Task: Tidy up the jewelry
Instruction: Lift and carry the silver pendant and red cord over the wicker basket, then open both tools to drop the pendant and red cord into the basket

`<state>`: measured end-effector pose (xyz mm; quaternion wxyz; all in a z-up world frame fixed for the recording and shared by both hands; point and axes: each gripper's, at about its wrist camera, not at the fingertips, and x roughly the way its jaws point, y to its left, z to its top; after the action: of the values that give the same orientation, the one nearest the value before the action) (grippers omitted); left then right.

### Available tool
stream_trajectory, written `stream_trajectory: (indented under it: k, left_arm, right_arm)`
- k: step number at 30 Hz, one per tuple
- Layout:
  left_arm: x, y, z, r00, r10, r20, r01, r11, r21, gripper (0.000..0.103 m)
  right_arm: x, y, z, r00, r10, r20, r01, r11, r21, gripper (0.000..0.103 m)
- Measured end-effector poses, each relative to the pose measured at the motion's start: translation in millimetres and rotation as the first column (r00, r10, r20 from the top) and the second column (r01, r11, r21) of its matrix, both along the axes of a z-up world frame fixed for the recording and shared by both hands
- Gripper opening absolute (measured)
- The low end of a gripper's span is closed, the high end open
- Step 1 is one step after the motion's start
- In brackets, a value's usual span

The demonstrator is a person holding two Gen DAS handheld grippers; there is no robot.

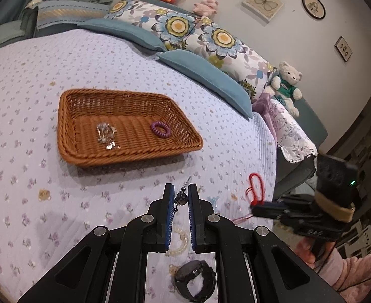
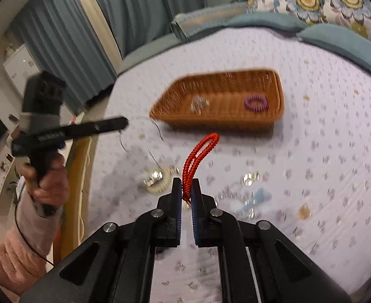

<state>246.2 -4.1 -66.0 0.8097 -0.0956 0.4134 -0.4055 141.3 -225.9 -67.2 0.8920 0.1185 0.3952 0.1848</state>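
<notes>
Left claw (image 1: 180, 197) grips a silver pendant necklace (image 1: 181, 197); right claw (image 2: 186, 197) grips a red braided cord (image 2: 198, 159) above the bed (image 1: 33, 151), near the wicker basket (image 1: 66, 136).

The basket (image 1: 66, 116) is woven brown wicker, rough. The bed (image 1: 21, 75) wears matt quilted cloth. The cord (image 2: 198, 156) is braided red. The watch (image 1: 198, 280) looks matt black plastic; the pearl bracelet (image 1: 182, 242) glossy.
</notes>
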Motion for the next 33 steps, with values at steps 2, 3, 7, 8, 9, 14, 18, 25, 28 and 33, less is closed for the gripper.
stream_trajectory:
  k: [2,3,7,8,9,14,18,25,28,33]
  left_arm:
    - [2.6,-3.0,4.5,1.000,-0.003,0.009,0.003,1.000,-0.002,0.011]
    - [5.0,-5.0,6.9,1.000,-0.006,0.014,0.006,1.000,-0.003,0.011]
    - [15.6,-13.9,15.3,0.999,-0.017,0.033,0.017,1.000,0.001,0.011]
    - [19.4,-16.1,17.8,0.999,-0.020,0.038,0.020,1.000,-0.001,0.011]
    - [22.5,-17.9,19.9,0.999,-0.021,0.042,0.021,1.000,-0.001,0.011]
    - [52.9,-29.6,36.4,0.998,-0.012,0.064,0.013,1.000,-0.020,0.011]
    - [85.6,-36.4,42.1,0.999,0.007,0.041,-0.005,0.998,-0.061,0.011]
    - [139.2,-49.5,12.0,0.997,0.066,-0.043,-0.068,0.996,-0.063,0.011]
    - [158.1,-52.7,-17.2,0.988,0.100,-0.117,-0.107,0.993,-0.054,0.011]
    - [169.3,-59.4,-60.4,0.972,0.118,-0.204,-0.127,0.991,-0.031,0.011]
  right_arm:
    - [4.3,-2.7,7.3,1.000,0.002,0.016,-0.003,1.000,0.014,0.011]
    - [7.6,-3.5,11.2,1.000,-0.003,0.026,0.002,1.000,0.011,0.011]
    - [22.5,-6.0,23.2,0.998,-0.020,0.054,0.019,1.000,0.007,0.011]
    - [26.7,-7.0,26.6,0.998,-0.026,0.062,0.025,1.000,0.002,0.011]
    - [32.7,-8.9,31.3,0.997,-0.034,0.076,0.034,0.999,-0.004,0.011]
    - [72.3,-17.7,55.2,0.987,-0.081,0.138,0.084,0.996,-0.015,0.011]
    - [116.5,-15.5,65.3,0.984,-0.089,0.153,0.100,0.993,-0.065,0.011]
    - [193.6,-9.7,30.6,0.993,-0.104,0.061,0.110,0.988,-0.107,0.010]
    - [217.6,-8.4,-2.2,0.994,-0.110,-0.014,0.107,0.986,-0.128,0.010]
    - [240.8,-8.4,-45.4,0.987,-0.091,-0.134,0.077,0.991,-0.106,0.010]
